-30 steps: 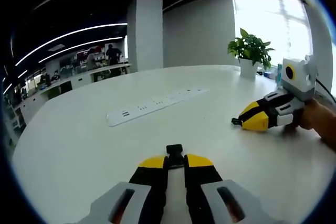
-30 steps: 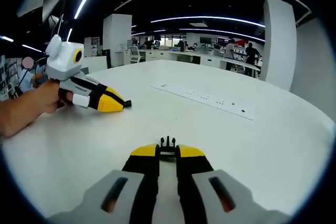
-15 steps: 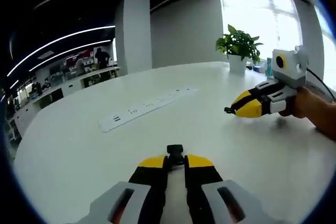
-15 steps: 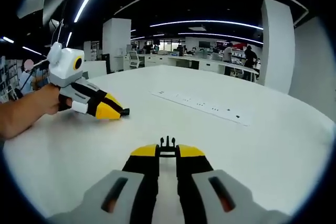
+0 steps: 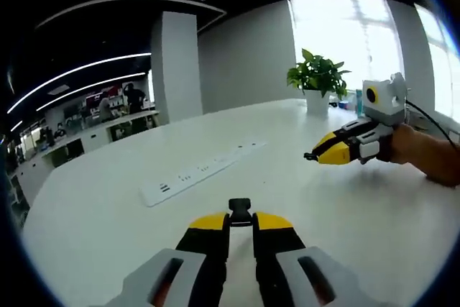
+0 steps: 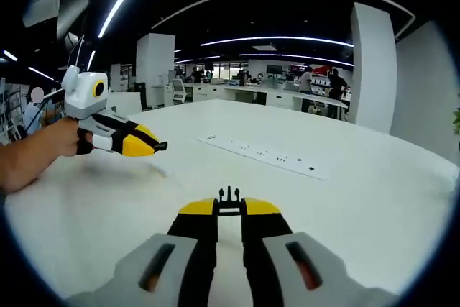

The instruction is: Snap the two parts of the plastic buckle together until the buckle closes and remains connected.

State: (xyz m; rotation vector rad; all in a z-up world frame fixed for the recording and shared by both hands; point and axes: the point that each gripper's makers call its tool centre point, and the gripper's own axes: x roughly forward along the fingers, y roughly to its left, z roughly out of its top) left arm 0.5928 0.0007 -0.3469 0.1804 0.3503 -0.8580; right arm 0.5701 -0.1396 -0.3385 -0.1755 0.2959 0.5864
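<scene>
In the left gripper view my left gripper (image 5: 240, 219) is shut on a black buckle part (image 5: 239, 210) with a squared socket end poking past the yellow tips. In the right gripper view my right gripper (image 6: 229, 206) is shut on the other black buckle part (image 6: 229, 197), its prongs sticking out forward. Both are lifted above the white table (image 5: 108, 228). The right gripper (image 5: 320, 154) appears at the right of the left gripper view, held by a hand. The left gripper (image 6: 151, 148) appears at the left of the right gripper view. The two parts are well apart.
A long white power strip (image 5: 198, 172) lies on the table between the grippers, also the power strip (image 6: 262, 156) in the right gripper view. A potted plant (image 5: 316, 84) stands at the table's far edge. Pillars, desks and people fill the office behind.
Both grippers have risen off the table with their buckle parts held. The other gripper sits higher and a little farther off in each view.
</scene>
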